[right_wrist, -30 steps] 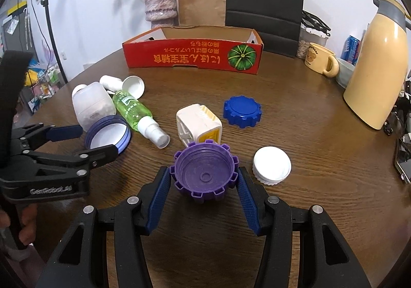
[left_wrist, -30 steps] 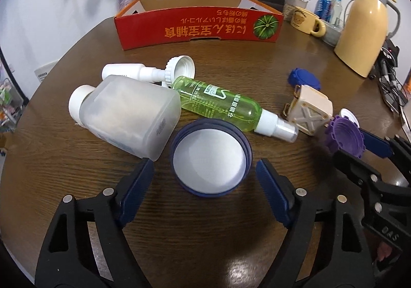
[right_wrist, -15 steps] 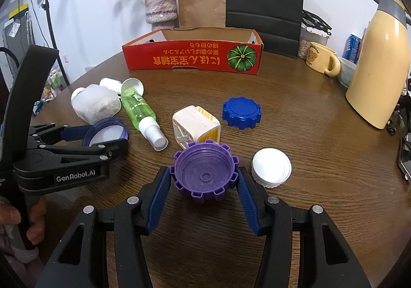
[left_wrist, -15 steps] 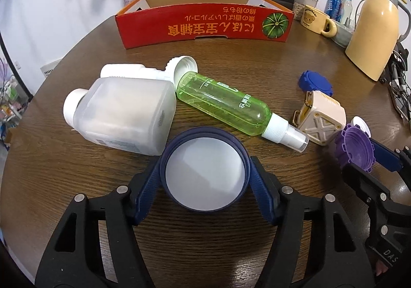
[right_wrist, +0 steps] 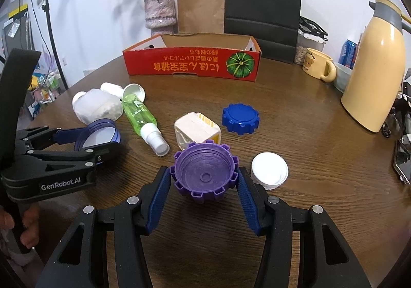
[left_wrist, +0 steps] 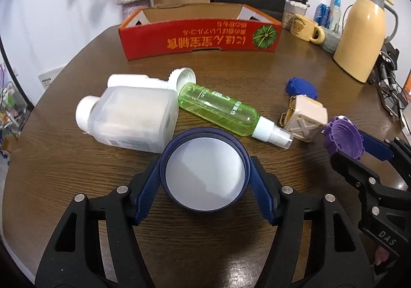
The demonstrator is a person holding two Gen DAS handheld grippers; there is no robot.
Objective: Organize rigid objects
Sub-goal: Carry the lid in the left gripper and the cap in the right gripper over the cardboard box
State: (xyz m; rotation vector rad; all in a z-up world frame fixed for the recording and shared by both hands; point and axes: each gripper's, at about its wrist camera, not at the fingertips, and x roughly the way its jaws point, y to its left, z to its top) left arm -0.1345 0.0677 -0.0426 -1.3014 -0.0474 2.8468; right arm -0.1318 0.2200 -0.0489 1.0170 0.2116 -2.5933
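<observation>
Between the blue pads of our left gripper (left_wrist: 204, 172) sits a dark blue lid (left_wrist: 204, 169) with a white inside, open face up; both pads press on its rim, so the jaws stand half-wide, clamped on it. Just beyond the left pad a frosted white bottle (left_wrist: 133, 118) lies on its side, touching the lid's rim or very nearly so. Behind that bottle lies a white tube (left_wrist: 133, 81) with a flared cap. Just beyond the lid a green spray bottle (left_wrist: 221, 110) lies slantwise, nozzle toward the right jaw's side.

Our right gripper (right_wrist: 204, 180) grips a purple notched cap (right_wrist: 204, 172), hollow side up, both pads against its toothed wall. Just outside its right pad a white cap (right_wrist: 269, 169) rests on the table (right_wrist: 308, 133); we cannot tell whether pad and cap touch. Straight ahead of these jaws, just behind the purple cap, a cream cube-shaped object (right_wrist: 196, 129) sits tilted, and farther ahead to the right lies a blue notched cap (right_wrist: 240, 118).

Well ahead of both grippers, a red cardboard tray (right_wrist: 192, 65) stands open-topped at the table's far side. Right of the right jaws stands a cream thermos jug (right_wrist: 375, 69).
</observation>
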